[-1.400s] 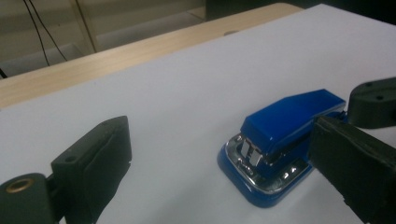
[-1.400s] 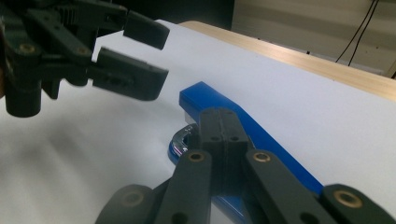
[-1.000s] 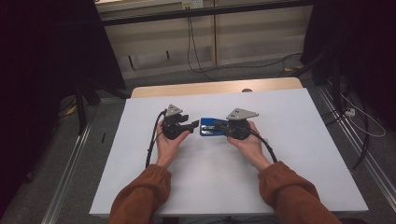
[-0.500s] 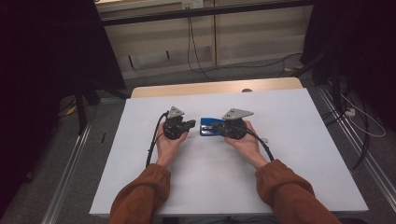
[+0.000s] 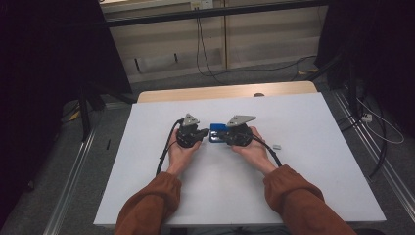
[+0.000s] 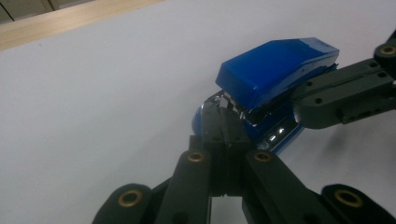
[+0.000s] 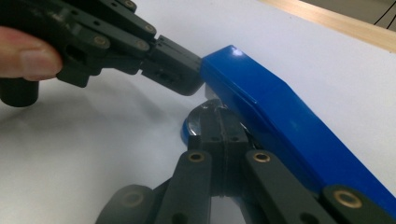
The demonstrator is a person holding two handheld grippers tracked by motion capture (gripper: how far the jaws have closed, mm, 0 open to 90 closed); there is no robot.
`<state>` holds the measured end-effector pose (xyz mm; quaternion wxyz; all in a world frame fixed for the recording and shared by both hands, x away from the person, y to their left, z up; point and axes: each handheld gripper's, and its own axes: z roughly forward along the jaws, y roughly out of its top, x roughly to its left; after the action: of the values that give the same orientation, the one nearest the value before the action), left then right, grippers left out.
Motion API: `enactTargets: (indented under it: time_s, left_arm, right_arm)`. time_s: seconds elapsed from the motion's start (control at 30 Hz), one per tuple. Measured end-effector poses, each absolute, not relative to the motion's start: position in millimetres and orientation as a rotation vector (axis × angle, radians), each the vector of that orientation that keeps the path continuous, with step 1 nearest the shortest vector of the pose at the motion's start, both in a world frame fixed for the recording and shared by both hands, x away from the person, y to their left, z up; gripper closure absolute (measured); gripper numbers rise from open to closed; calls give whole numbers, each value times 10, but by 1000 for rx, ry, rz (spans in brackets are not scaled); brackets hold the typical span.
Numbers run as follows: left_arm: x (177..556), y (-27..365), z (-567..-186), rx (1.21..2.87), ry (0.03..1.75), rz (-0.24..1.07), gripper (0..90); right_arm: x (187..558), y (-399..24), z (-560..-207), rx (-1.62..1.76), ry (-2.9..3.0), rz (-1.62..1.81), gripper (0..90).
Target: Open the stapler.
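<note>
A blue stapler (image 5: 217,130) sits between my two grippers at the middle of the white table (image 5: 303,117). Its blue top (image 6: 275,70) stands tilted up off the base. My left gripper (image 5: 200,133) points right; its jaws (image 6: 224,140) are shut, tips pinched on the metal front end under the top. My right gripper (image 5: 226,136) points left and is shut on the metal part (image 7: 219,126) beneath the blue top (image 7: 280,116). Seen from the right gripper view, the left gripper (image 7: 180,74) touches the top's front end. From the left gripper view, the right gripper (image 6: 322,98) reaches in under the top.
A small grey piece (image 5: 277,146) lies on the table to the right of my right hand. A wooden strip (image 5: 225,92) runs along the table's far edge. Cables (image 5: 169,147) trail from both grippers toward the person.
Both hands have stayed almost where they were on either side of the stapler. The left gripper's tips have drawn in against the stapler's left end.
</note>
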<state>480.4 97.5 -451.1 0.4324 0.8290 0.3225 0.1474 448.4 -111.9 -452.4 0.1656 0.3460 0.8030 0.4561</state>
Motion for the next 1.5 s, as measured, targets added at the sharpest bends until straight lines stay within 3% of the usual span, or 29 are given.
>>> enactTargets:
  time_s: [0.97, 1.5]
  left_arm:
    - [4786, 902, -4492, 2059, 767, 443, 900]
    - [4782, 905, -4442, 2022, 774, 418, 900]
  right_arm:
    - [4528, -1049, -4604, 1009, 2289, 1269, 900]
    - [4535, -1061, -4606, 1019, 2293, 1283, 900]
